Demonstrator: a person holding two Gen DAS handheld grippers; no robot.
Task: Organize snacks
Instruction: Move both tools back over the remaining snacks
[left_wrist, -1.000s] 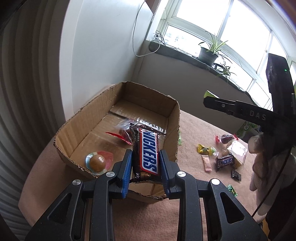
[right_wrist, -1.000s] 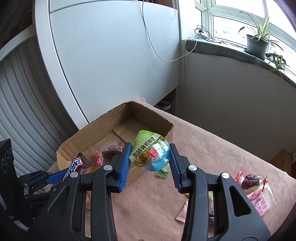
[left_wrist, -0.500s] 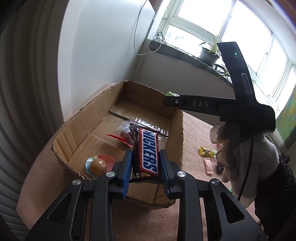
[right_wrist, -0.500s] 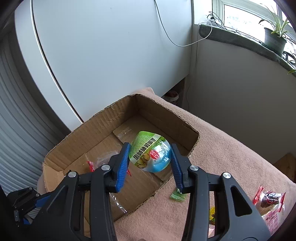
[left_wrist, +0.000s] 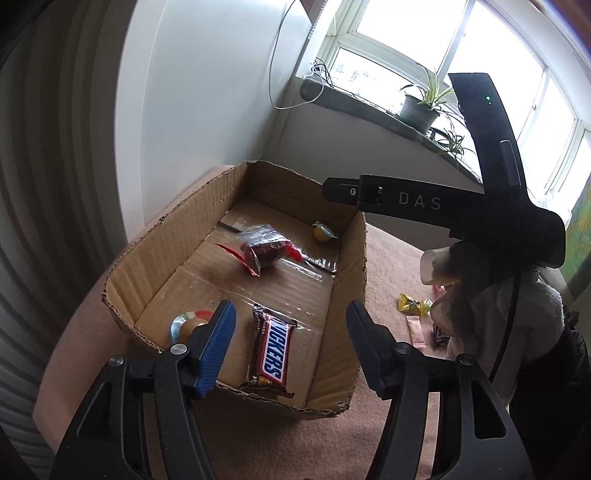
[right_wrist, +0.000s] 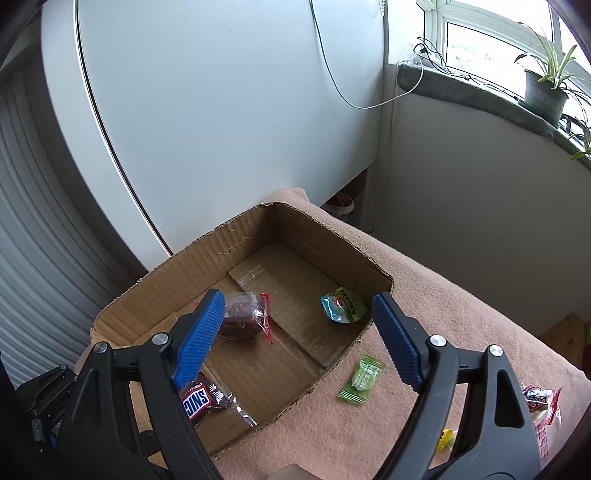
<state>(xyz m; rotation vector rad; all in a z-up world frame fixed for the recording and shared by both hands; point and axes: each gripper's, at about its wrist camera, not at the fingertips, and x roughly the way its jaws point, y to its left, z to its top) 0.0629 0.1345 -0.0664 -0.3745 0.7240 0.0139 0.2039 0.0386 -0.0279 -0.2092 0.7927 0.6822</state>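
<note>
Change since a second ago: both grippers have just been opening; the Snickers bar (left_wrist: 272, 357) has left the left gripper (left_wrist: 287, 343) and lies on the box floor, and the green jelly cup (right_wrist: 342, 305) has left the right gripper (right_wrist: 298, 334) and lies in the box too.
Left gripper: jaws spread, nothing pinched; ribbed blue pads (left_wrist: 218, 345) on black plastic arms.
Snickers bar: glossy brown wrapper, oblong, flat on the floor by the near wall of the cardboard box (left_wrist: 155, 251), below and between the spread pads, clear of both.
Right gripper: jaws wide apart, empty; same ribbed blue pads (right_wrist: 397, 338).
Green jelly cup: small dome with a green and blue foil lid, on its side near the box's right wall, between the pads in the right wrist view but well beyond them.
Box: open corrugated cardboard, ragged torn rim, clear tape along the floor seam.
Other contents: dark red snack in a crinkled clear bag (left_wrist: 263, 248) mid-floor; round orange jelly cup (left_wrist: 186, 326) in the near left corner, just beside the left pad.
Carrier: fuzzy pink blanket (right_wrist: 443, 295) under the box.
Outside the box: flat green sachet (right_wrist: 362, 380) on the blanket just beside the right wall; more wrapped snacks (left_wrist: 415, 314) farther right.
</note>
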